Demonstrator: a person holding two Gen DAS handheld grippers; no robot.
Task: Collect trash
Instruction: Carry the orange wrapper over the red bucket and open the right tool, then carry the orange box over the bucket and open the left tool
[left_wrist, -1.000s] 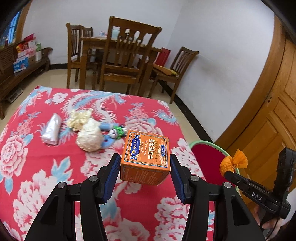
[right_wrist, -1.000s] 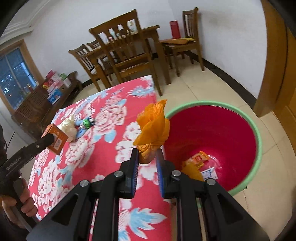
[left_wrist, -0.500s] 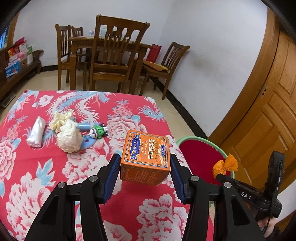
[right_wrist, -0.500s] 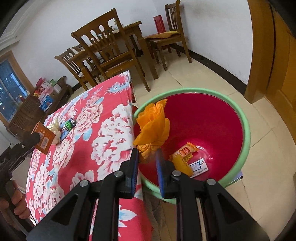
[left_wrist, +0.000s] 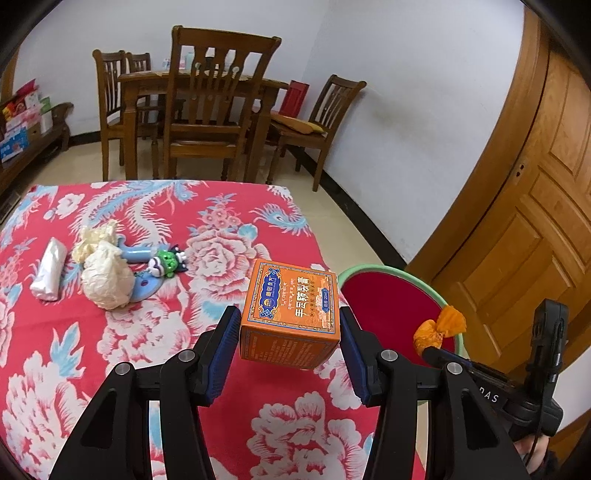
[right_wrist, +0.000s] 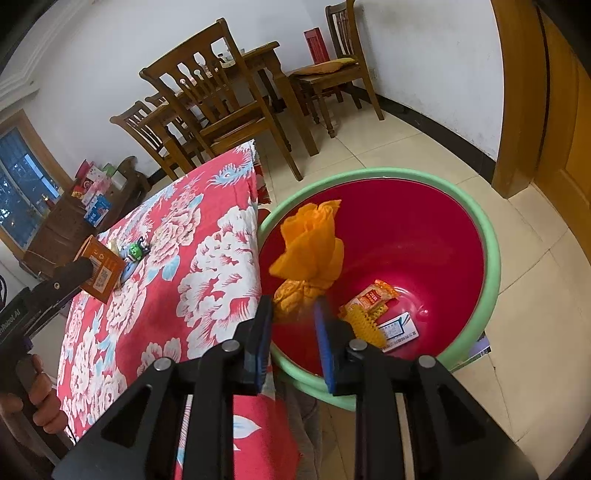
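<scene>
Both grippers, left gripper (left_wrist: 290, 343) and right gripper (right_wrist: 292, 332): black frames, silver screws, blue-lined jaws; white lettering, partly unreadable.

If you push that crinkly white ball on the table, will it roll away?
The white paper ball would probably roll a little, then stop: it looks lumpy, not round. It seems crumpled and thin, so likely very light and squashy. It lies against the blue toy, which might block it on that side.

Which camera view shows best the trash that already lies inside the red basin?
The right wrist view. It looks down into the red basin, so the snack wrappers and a small white packet on its bottom are plain. The left wrist view shows only the basin's green rim and part of its red inner wall, none of its contents.
</scene>
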